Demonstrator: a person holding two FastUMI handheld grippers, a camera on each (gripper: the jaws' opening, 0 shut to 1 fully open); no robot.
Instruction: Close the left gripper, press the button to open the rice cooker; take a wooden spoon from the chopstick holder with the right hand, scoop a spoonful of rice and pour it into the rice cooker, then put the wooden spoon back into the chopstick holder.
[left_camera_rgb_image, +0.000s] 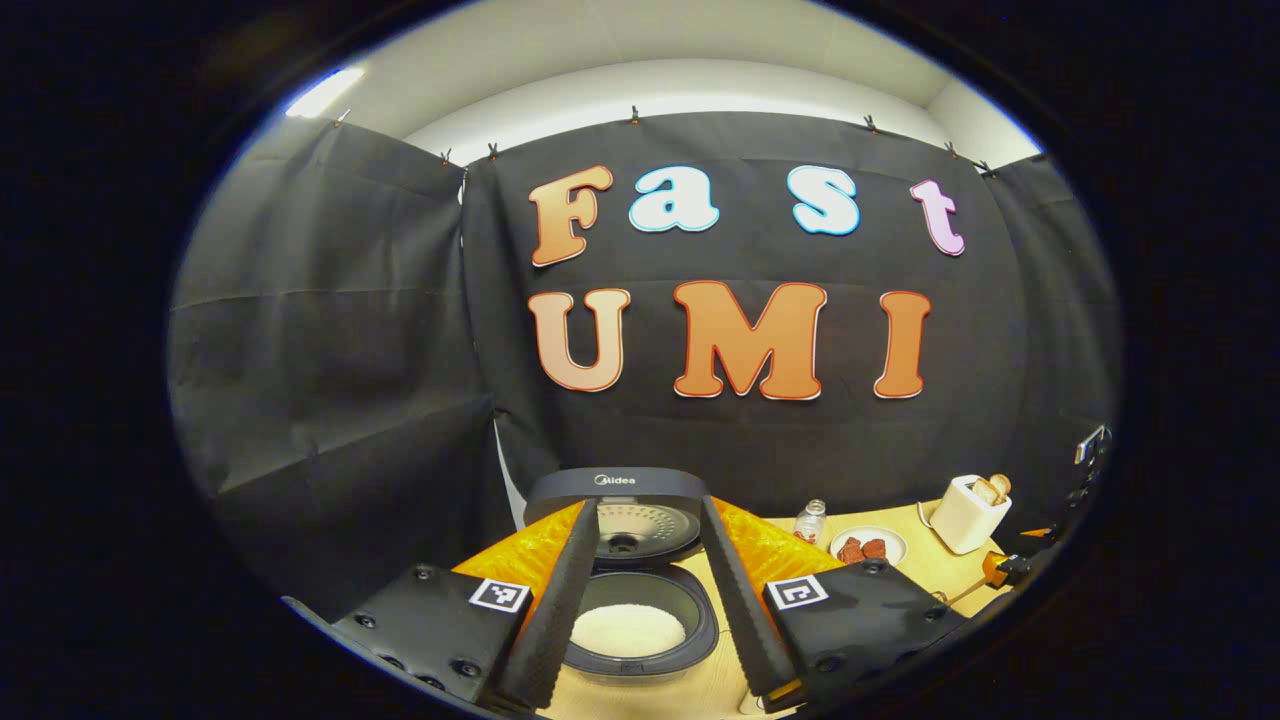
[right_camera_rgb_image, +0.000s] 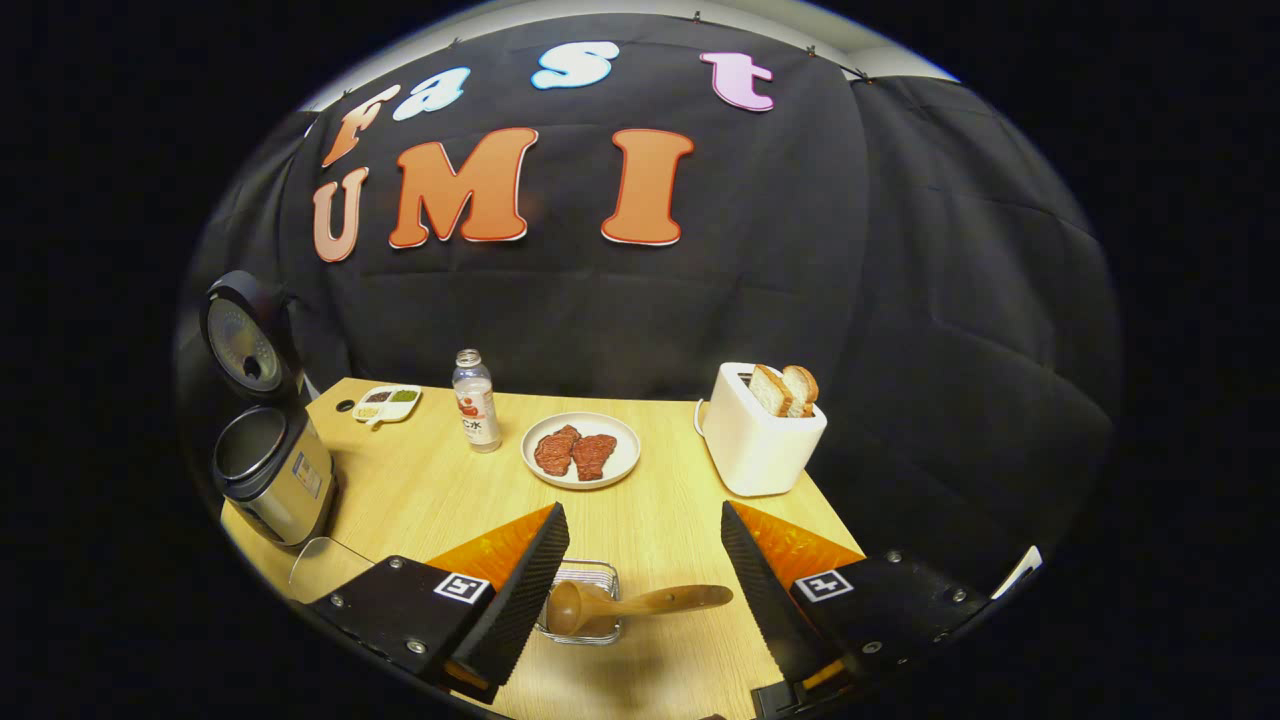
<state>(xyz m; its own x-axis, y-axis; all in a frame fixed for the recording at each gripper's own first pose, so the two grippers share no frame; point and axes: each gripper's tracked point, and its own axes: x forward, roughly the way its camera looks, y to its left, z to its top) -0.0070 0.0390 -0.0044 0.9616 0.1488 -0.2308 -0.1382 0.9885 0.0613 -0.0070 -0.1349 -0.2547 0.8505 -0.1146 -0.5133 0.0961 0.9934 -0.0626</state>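
Observation:
The rice cooker (left_camera_rgb_image: 640, 640) stands open just beyond my left gripper (left_camera_rgb_image: 650, 508), its lid (left_camera_rgb_image: 625, 495) raised and white rice (left_camera_rgb_image: 627, 630) lying in the pot. The left gripper is open, with nothing between its fingers. In the right gripper view the same cooker (right_camera_rgb_image: 275, 475) sits at the table's left edge, lid (right_camera_rgb_image: 243, 340) up. The wooden spoon (right_camera_rgb_image: 640, 603) lies across a small wire chopstick holder (right_camera_rgb_image: 600, 572), bowl to the left and handle to the right. My right gripper (right_camera_rgb_image: 642, 515) hovers open above it, its fingers on either side of the spoon without touching it.
On the wooden table (right_camera_rgb_image: 420, 490) stand a condiment dish (right_camera_rgb_image: 388, 402), a small bottle (right_camera_rgb_image: 476, 400), a plate with meat slices (right_camera_rgb_image: 580, 450) and a white toaster holding bread (right_camera_rgb_image: 760, 430). A clear container (right_camera_rgb_image: 320, 562) sits beside the cooker. Black cloth walls close the back and sides.

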